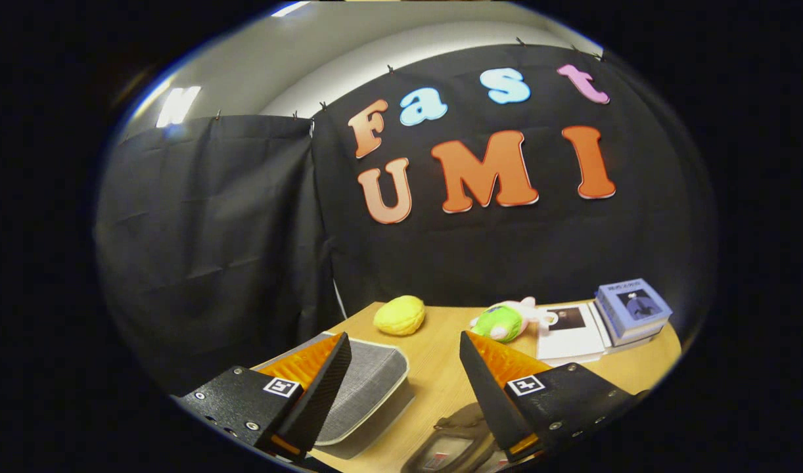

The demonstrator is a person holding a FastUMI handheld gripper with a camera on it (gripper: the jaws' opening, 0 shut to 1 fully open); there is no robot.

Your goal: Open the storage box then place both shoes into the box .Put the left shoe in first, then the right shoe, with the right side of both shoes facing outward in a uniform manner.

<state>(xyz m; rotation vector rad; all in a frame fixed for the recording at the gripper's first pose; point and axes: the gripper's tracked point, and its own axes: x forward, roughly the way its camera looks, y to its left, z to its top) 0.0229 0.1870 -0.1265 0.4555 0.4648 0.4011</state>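
Currently gripper (401, 345) fingers apart above table (434, 381), perhaps shoe (368, 387) below.

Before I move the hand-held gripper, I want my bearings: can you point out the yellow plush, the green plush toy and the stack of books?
yellow plush (399, 315): gripper view, middle of its rounded body.
green plush toy (500, 322): gripper view, its green body.
stack of books (633, 306): gripper view, top book's cover.

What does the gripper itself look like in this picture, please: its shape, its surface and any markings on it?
The gripper has two wedge-shaped fingers that taper forward, with ribbed inner pads. Each sits on a dark, speckled block fixed with small silver screws. Each block carries a square white tag with a black pattern. No cable is visible.
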